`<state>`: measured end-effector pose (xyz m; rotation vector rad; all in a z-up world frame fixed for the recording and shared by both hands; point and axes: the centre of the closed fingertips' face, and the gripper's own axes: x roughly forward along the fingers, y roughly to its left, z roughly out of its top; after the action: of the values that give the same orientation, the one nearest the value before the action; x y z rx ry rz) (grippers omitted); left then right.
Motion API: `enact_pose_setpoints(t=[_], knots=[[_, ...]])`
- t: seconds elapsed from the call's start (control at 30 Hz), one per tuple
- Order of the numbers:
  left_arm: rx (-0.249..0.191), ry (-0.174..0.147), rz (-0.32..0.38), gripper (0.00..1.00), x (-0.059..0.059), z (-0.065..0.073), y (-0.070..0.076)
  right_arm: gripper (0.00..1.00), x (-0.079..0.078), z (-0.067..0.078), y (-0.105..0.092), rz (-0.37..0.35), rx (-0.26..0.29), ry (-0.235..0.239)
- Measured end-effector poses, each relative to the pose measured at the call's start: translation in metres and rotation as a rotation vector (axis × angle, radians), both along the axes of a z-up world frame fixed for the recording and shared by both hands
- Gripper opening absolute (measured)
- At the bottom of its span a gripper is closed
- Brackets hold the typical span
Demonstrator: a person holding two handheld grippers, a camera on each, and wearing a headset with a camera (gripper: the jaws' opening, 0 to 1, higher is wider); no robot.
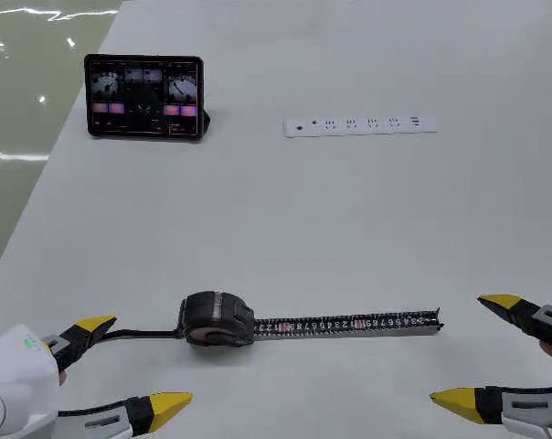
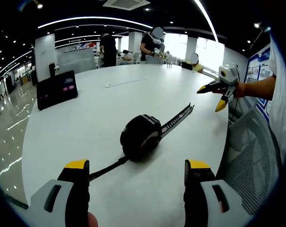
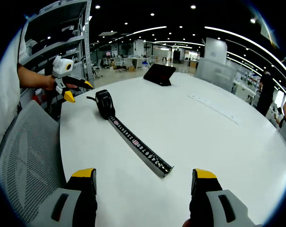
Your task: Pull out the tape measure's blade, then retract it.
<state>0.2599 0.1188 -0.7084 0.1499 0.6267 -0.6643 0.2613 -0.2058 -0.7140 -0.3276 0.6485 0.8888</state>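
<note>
A black tape measure [image 1: 217,319] lies on the white table [image 1: 285,210], its blade [image 1: 358,324] drawn out to the right and lying flat. A black wrist strap [image 1: 139,334] trails left from the case. My left gripper [image 1: 137,364] stands open just left of the case [image 2: 140,135], with the strap running between its yellow fingertips [image 2: 77,164]. My right gripper [image 1: 482,352] is open a little right of the blade's end hook [image 3: 164,169], apart from it. The case [image 3: 105,103] lies far off in the right gripper view.
A black tablet [image 1: 145,96] stands propped at the back left with its screen lit. A white power strip [image 1: 360,125] lies at the back right. The table's left edge borders a glossy greenish floor [image 1: 25,101]. People stand far behind the table [image 2: 152,42].
</note>
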Motion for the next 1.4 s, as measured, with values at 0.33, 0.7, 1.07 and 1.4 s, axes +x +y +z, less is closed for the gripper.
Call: enact_pose_setpoints(t=[0.33, 0.7, 1.07, 1.4], knots=[[-0.011, -0.004, 0.018, 0.80, -0.006, -0.001, 0.001, 0.82, -0.006, -0.003, 0.004, -0.027, 0.020, -0.009], [-0.018, 0.001, 0.030, 0.79, -0.015, -0.007, -0.003, 0.82, -0.015, -0.014, 0.009, -0.040, 0.036, -0.002], [-0.019, 0.010, 0.025, 0.79, -0.022, -0.009, -0.008, 0.81, -0.020, -0.019, 0.013, -0.029, 0.036, 0.009], [-0.025, 0.018, 0.030, 0.79, -0.023, -0.012, -0.008, 0.81, -0.021, -0.019, 0.011, -0.035, 0.036, 0.009]])
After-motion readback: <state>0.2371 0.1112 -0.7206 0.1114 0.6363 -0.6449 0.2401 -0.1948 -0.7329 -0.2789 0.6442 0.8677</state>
